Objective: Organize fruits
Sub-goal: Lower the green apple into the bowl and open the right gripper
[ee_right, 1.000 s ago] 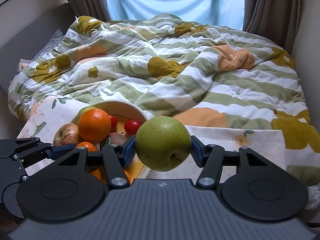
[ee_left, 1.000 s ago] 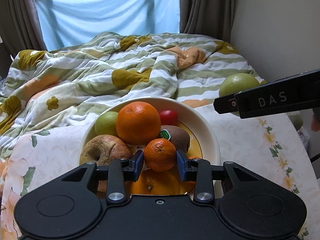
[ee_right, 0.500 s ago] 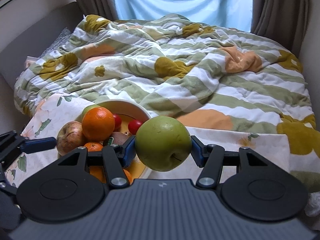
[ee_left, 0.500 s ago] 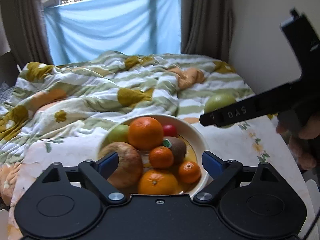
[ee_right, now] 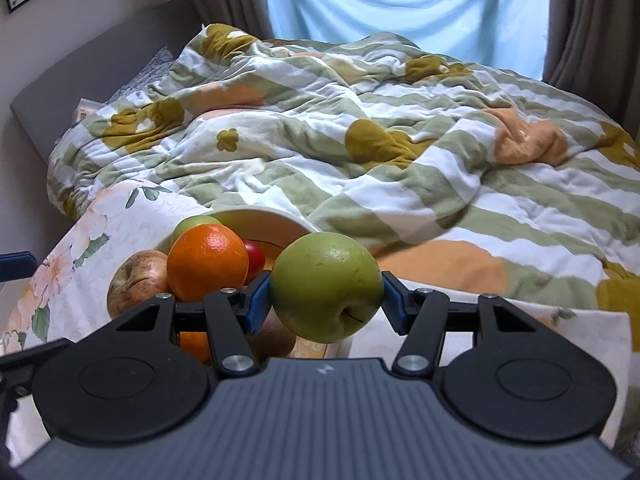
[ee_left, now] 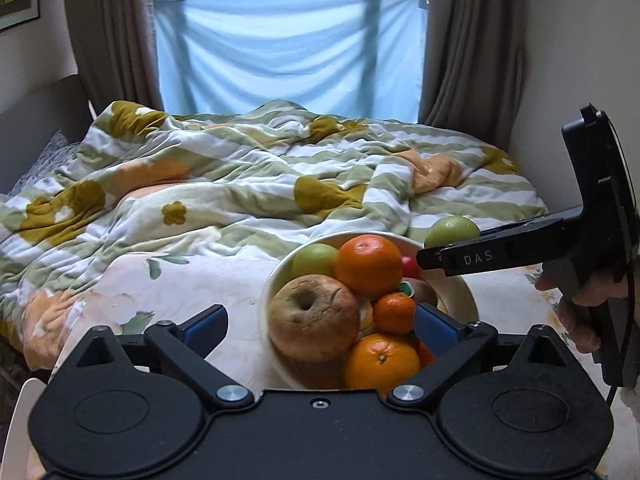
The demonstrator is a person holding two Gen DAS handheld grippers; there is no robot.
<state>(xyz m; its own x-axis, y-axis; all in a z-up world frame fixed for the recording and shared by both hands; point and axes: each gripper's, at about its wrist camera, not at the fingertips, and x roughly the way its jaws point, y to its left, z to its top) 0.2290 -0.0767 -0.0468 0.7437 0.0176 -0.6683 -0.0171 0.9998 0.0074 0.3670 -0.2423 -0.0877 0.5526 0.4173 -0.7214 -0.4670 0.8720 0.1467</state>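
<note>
1. The right gripper (ee_right: 326, 300) is clamped on a round green apple (ee_right: 326, 286), its blue pads touching both sides.
2. The left gripper (ee_left: 320, 326) stands spread apart, holding nothing.
3. A cream bowl (ee_left: 466, 300) of piled fruit sits just ahead of the left gripper, and ahead-left of the right.

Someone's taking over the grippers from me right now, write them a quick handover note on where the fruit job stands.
Right gripper: shut on the green apple, held in the air just right of the bowl.
Left gripper: open and empty, fingers straddling the near side of the bowl.
Bowl: on the floral tablecloth, already piled with a large orange, a brownish apple, a second green apple, small oranges, a kiwi and a red fruit.
Done: most fruit is in the bowl.
Left: set the held apple in, probably on the emptier far right side; place it gently, the pile is high.
</note>
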